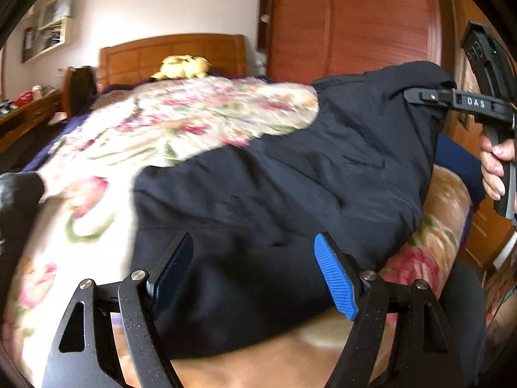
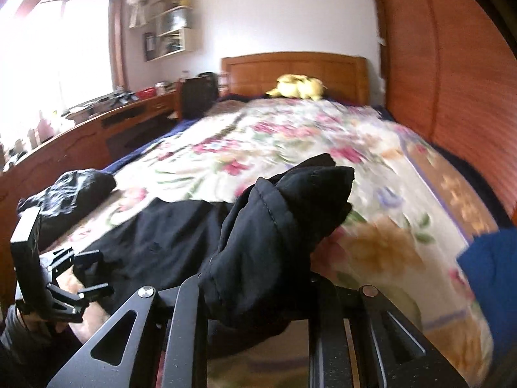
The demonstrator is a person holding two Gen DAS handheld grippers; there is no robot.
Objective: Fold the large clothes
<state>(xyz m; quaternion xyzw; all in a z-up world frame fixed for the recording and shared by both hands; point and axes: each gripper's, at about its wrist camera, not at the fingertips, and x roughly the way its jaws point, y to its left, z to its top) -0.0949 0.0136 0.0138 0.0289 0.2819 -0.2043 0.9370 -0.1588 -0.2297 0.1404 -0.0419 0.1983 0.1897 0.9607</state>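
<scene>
Fabric of the dark jacket (image 1: 274,174) is bunching in the clamped right gripper (image 2: 258,294); left gripper (image 1: 253,271), seemingly gaping, should be pinning the bed's (image 1: 80,226) near-edge hem

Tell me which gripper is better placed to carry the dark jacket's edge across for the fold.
Right. The right gripper is already clamped on a bunched edge of the dark jacket, lifted off the floral bedspread. The left gripper stands open with jacket fabric between its fingers, gripping nothing.
</scene>
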